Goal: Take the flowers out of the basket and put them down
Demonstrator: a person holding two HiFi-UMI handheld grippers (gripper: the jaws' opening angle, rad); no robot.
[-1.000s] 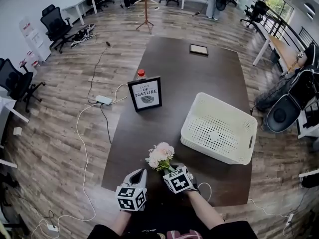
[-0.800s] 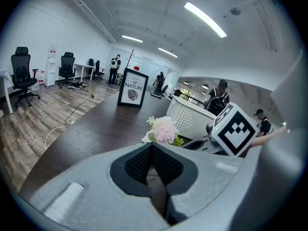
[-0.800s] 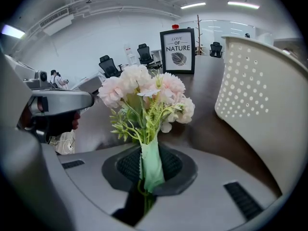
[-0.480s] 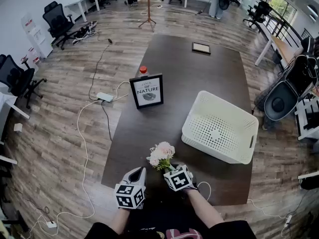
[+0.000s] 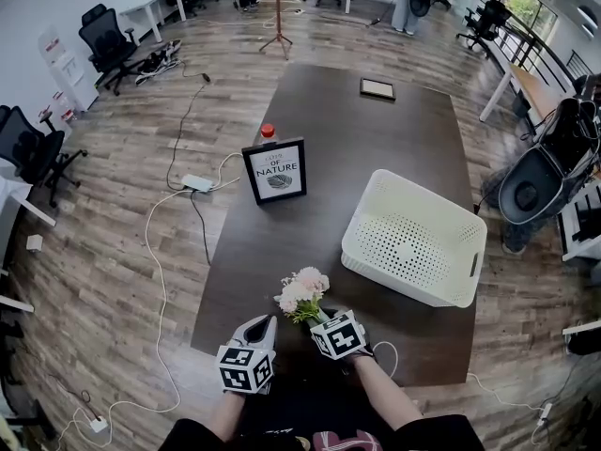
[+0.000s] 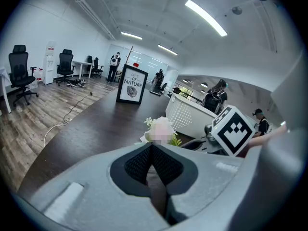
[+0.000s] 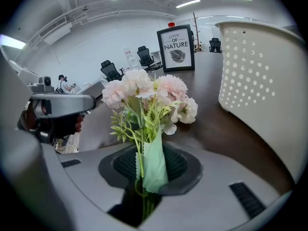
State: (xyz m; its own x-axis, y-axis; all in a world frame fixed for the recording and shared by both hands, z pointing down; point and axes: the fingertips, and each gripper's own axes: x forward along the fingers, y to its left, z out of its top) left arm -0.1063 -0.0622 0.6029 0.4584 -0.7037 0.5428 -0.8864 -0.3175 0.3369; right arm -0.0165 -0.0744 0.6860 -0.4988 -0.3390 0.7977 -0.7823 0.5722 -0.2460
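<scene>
Long dark tabletop (image 5: 376, 148) runs away from the person, wood floor all round. White perforated basket (image 5: 413, 242) sits on its right half and is empty inside as far as the head view shows. Black framed sign (image 5: 274, 172) stands upright left of the basket and well apart from it, with a red-capped bottle (image 5: 268, 132) just behind its top edge. Both tools are at the near edge of the tabletop, side by side. Left tool (image 5: 261, 325) has its pads closed together at the tip with nothing between them, and it points toward the sign. Right tool (image 5: 319, 319) points forward and down. Its jaws have just been opening and stand slightly apart, with a gap showing beside the green stems and the leaf that run down between them, so the pads no longer look pressed on the stems. Flowers (image 5: 302, 294), a small pale pink bunch with green sprigs, are out of the basket. They are near the front edge of the tabletop, left of the basket and apart from it, blooms pointing away from the person just ahead of the right tool.
</scene>
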